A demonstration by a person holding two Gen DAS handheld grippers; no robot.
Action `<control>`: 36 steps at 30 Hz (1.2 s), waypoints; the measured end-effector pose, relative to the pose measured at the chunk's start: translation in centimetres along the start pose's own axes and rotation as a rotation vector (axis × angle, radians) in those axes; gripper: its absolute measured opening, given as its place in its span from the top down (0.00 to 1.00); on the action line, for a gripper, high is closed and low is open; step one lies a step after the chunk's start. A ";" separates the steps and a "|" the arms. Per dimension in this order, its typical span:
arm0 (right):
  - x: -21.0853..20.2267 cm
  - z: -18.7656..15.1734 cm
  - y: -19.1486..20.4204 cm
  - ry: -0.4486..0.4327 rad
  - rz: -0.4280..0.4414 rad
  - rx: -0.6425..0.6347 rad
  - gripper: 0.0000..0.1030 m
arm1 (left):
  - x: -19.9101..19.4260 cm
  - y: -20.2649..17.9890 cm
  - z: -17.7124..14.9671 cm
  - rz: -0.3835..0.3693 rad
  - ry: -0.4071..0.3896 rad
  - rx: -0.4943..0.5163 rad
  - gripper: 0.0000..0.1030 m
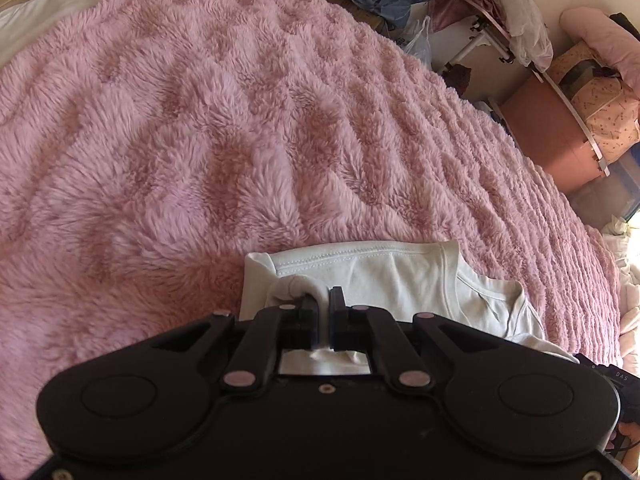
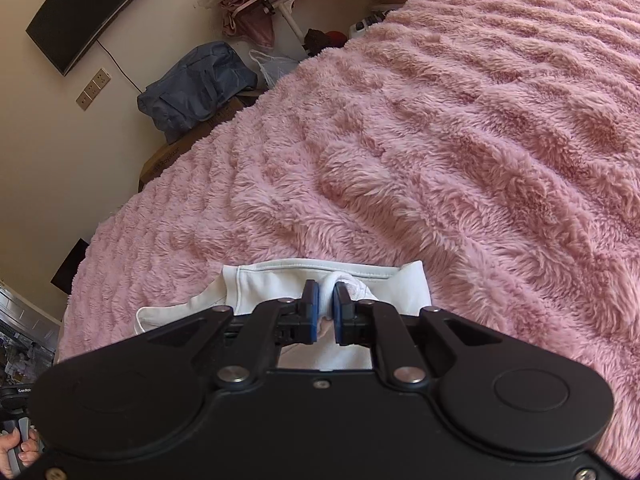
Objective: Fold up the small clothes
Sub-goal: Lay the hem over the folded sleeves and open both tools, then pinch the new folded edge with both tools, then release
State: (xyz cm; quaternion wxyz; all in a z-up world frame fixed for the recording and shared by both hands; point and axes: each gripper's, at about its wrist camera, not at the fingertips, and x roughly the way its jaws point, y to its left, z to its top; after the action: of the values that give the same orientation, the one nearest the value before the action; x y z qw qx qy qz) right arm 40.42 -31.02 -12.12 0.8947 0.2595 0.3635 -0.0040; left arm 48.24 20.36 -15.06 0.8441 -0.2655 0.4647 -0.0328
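Note:
A small white garment (image 1: 400, 276) lies on the fluffy pink blanket (image 1: 240, 120) just ahead of both grippers. My left gripper (image 1: 323, 300) is shut on a bunched fold of the white garment near its left side. In the right wrist view the same garment (image 2: 272, 284) lies on the blanket (image 2: 440, 140), and my right gripper (image 2: 325, 294) is shut on a pinched fold of it near its right end. A stitched hem runs along the garment's far edge in both views. The part of the garment under the grippers is hidden.
The blanket covers a bed that spreads far ahead. Beside the bed are a blue bag (image 2: 196, 84) on a cardboard box, a plastic bag, a rack with pink cloth (image 1: 500, 20) and stacked bedding (image 1: 600, 120). A dark screen (image 2: 92, 12) hangs on the wall.

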 end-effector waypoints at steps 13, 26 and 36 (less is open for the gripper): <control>-1.9 -1.2 -1.3 -0.108 0.054 -0.098 0.53 | -6.4 1.6 -3.4 0.043 -0.110 0.141 0.57; -10.7 -10.5 -3.9 0.012 0.034 -0.365 0.50 | -11.2 6.3 -17.2 -0.195 -0.032 0.229 0.57; -9.5 -12.7 -5.4 0.144 0.048 -0.298 0.44 | -11.1 7.0 -18.4 -0.145 -0.023 0.253 0.56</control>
State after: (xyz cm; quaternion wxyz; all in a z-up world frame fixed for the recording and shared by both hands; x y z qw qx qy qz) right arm 24.15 -31.48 -16.10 0.8947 0.1321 0.4170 0.0902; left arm 25.88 22.02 -17.70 0.8715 -0.1901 0.4269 -0.1490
